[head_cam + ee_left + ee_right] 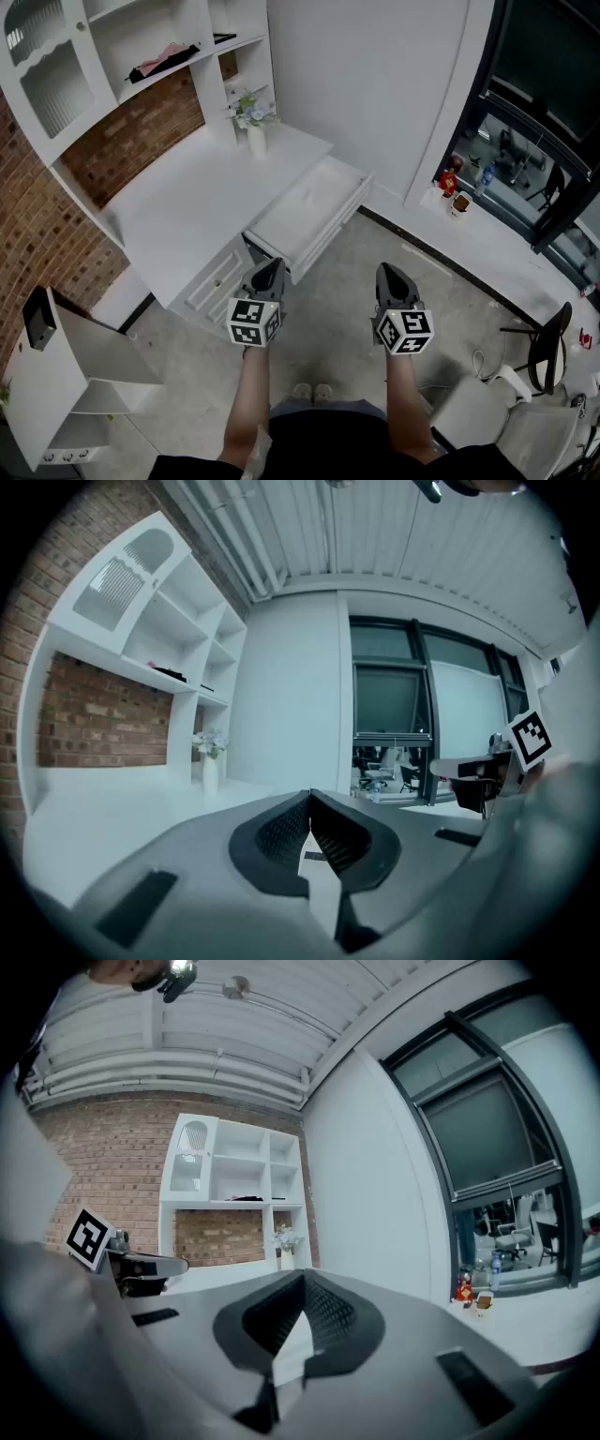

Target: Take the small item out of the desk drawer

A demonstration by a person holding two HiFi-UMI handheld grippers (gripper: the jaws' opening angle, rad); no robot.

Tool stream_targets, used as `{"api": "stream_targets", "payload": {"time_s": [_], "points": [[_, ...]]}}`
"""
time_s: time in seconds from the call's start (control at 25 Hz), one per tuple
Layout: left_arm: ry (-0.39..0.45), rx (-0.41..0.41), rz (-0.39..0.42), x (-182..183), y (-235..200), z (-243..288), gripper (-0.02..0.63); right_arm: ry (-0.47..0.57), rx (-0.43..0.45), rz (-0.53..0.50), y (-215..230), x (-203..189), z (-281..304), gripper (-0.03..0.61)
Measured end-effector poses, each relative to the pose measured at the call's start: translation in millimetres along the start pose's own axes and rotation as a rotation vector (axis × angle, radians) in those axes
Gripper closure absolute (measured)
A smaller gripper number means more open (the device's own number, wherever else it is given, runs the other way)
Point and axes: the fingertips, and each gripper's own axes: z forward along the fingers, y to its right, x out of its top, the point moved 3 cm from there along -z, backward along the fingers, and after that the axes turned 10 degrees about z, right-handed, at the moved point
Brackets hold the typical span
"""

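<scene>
A white desk [187,197] stands against a brick wall, and its top drawer [309,211] is pulled out toward the room. The drawer's inside looks plain white, and I can make out no small item in it. My left gripper [272,266] hangs just in front of the drawer's near corner, above the floor, with its jaws together and empty [309,795]. My right gripper [387,272] is level with it, further right over the grey floor, also shut on nothing [303,1277]. Both point toward the desk.
A white vase of flowers [255,131] stands at the desk's back, under white shelves [159,37]. Closed drawer fronts [216,279] sit below the open one. A window sill with bottles [457,183] runs along the right, a chair [548,342] stands lower right, and a white cabinet [56,375] lower left.
</scene>
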Motion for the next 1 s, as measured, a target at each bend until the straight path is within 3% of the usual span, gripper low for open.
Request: {"api": "stream_targets", "payload": {"time_s": [0.96, 1.0], "points": [[-0.023, -0.04, -0.033, -18.8, -17.2, 12.1, 0.604, -0.008, -0.012, 0.01, -12.8, -9.7, 14.3, 0.579], [-0.023, -0.043, -0.034, -19.4, -18.6, 13.2, 0.604, -0.008, -0.009, 0.014, -13.3, -9.7, 15.7, 0.548]]}}
